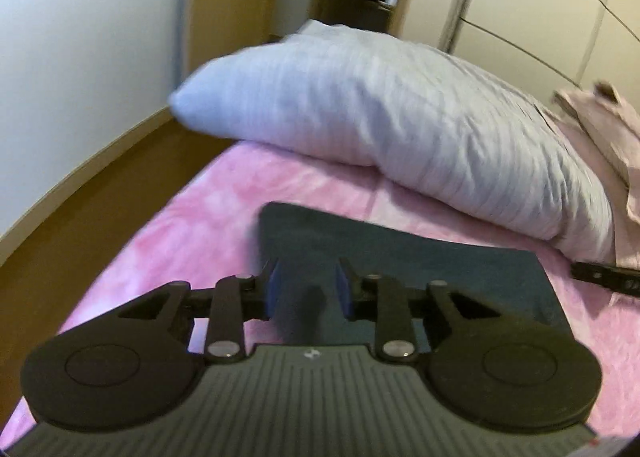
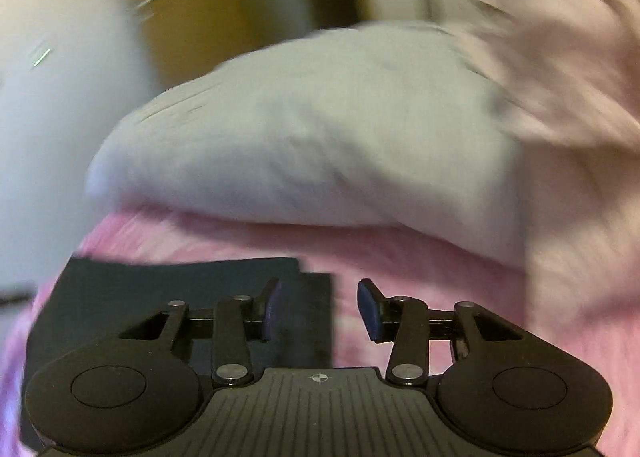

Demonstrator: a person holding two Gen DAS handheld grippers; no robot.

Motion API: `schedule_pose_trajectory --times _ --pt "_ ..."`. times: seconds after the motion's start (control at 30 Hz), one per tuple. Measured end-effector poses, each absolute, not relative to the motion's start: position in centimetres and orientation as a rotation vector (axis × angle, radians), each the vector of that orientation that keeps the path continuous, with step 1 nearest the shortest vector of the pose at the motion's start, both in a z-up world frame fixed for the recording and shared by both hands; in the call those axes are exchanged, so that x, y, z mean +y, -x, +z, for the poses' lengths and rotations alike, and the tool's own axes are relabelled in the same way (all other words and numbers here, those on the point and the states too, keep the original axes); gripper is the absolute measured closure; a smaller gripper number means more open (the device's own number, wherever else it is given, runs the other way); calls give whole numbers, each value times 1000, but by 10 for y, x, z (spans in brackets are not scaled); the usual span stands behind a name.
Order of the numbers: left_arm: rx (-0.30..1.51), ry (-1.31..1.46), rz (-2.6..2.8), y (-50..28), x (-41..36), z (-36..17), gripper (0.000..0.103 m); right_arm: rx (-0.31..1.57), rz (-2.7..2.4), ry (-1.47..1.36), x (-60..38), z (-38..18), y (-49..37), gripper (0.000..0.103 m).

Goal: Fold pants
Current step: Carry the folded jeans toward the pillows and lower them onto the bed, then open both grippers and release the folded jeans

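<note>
Each gripper was built alike in matte black. On the left gripper (image 1: 307,289), two round discs flanked a ribbed grey housing marked with a small crosshair, and silver pins fastened the linkage bars. On the right gripper (image 2: 320,307), blue pads (image 2: 369,311) were fitted inside the black fingers.

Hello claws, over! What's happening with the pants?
Left claw open above the dark pants. Right claw open at their edge. Pants folded flat on the pink sheet. Pillow beyond, clear.
</note>
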State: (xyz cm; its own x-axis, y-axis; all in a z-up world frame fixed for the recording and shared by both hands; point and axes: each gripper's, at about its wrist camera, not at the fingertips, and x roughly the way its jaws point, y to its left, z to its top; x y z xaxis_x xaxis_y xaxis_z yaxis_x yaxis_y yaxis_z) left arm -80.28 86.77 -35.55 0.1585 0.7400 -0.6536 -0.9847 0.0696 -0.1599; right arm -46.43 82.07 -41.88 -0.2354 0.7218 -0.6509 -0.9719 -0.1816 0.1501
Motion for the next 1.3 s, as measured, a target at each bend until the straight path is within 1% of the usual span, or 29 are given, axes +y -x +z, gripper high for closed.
schedule_pose_trajectory --times 0.07,0.13,0.17,0.2,0.23,0.27,0.3,0.33,0.37,0.4,0.43,0.5,0.57,0.63,0.73,0.8,0.9,1.0,1.07,1.17,1.3 --pt "521 594 1341 784 880 -364 79 541 1774 611 828 -429 493 70" --pt "587 554 1345 772 892 -378 79 467 1786 667 837 -445 510 71" --pt "627 544 1354 769 900 -387 79 459 1778 701 845 -455 514 71" --pt "657 536 1356 770 904 -395 82 468 1749 745 854 -467 513 71" --pt "685 517 1350 771 907 -402 82 492 1730 780 859 -475 511 70" --pt "687 504 1341 771 908 -403 82 517 1718 777 862 -479 505 60" --pt "683 509 1342 774 905 -402 82 538 1660 776 865 -480 499 46" --pt "677 517 1363 777 901 -399 83 582 1603 762 866 -478 491 46" --pt "671 523 1388 779 896 -396 83 636 1575 726 862 -473 481 48" --pt "658 539 1417 783 888 -391 82 654 1548 689 853 -467 472 54" --pt "636 567 1433 786 878 -384 83 642 1558 666 840 -460 467 56" --pt "561 659 1457 794 849 -369 83 619 1626 625 806 -444 463 56" --pt "501 717 1439 791 812 -355 82 646 1687 615 774 -436 465 56" --pt "517 714 1407 777 779 -351 80 632 1740 638 743 -434 480 56" --pt "589 733 1384 756 742 -362 80 575 1795 695 719 -439 507 56" --pt "624 756 1368 749 733 -374 80 579 1787 739 713 -451 518 56" --pt "702 694 1368 742 730 -392 79 594 1769 813 713 -471 524 56" --pt "715 726 1369 743 737 -389 79 611 1769 836 724 -470 525 55" --pt "720 779 1384 745 738 -377 79 641 1742 856 726 -458 527 55" --pt "697 815 1406 743 722 -347 78 701 1733 784 710 -430 519 55" --pt "671 834 1404 736 692 -297 68 796 1715 711 681 -382 508 54"
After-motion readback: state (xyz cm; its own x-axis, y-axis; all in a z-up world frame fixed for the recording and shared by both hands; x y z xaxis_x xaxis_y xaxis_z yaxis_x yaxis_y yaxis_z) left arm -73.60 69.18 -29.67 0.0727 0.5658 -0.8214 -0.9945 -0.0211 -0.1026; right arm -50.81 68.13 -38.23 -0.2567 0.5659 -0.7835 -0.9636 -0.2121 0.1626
